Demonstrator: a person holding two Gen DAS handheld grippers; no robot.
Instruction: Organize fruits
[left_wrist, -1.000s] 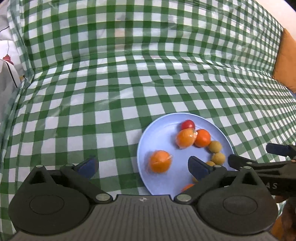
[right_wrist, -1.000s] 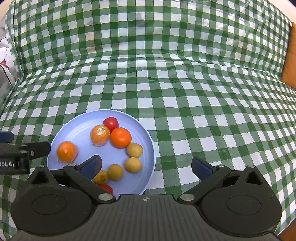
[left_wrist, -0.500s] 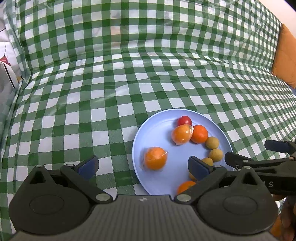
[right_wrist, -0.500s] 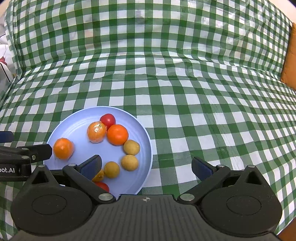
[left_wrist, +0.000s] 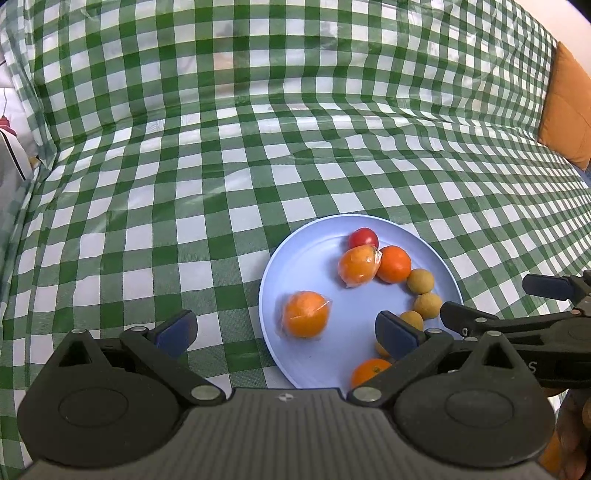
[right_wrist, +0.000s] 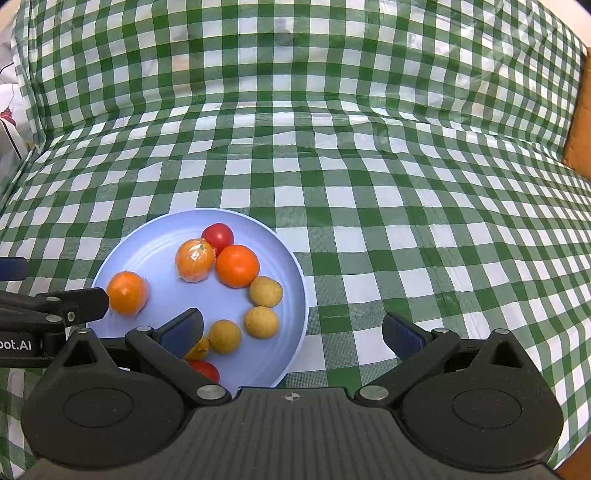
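Fruit sits gathered on a round, pale blue plate (right_wrist: 291, 317) with a smooth, shallow rim, resting on a glossy green-and-white checked tablecloth (right_wrist: 406, 184) that wrinkles and catches the light like plastic. On the plate, a small red tomato (right_wrist: 218, 236) touches a shiny orange wrapped in clear film (right_wrist: 195, 260), which in turn touches a bare, matte orange (right_wrist: 237, 266). A second film-wrapped orange (left_wrist: 306, 314) lies apart toward the plate's left side. Three round, dull tan fruits (right_wrist: 263, 322) curve along the right side, and near the plate's front edge a yellowish piece and another red tomato (right_wrist: 205, 370) are partly hidden behind a finger. The left gripper (left_wrist: 284, 332) has its jaws spread wide, holding nothing; the second wrapped orange lies just ahead of the gap between them, the right blue pad over the plate and the left one over the cloth. The right gripper (right_wrist: 293, 332) is likewise wide apart and empty, its left pad over the plate near the tan fruits, its right pad out over bare cloth. An orange cushion (left_wrist: 565, 107) shows at the far right edge.
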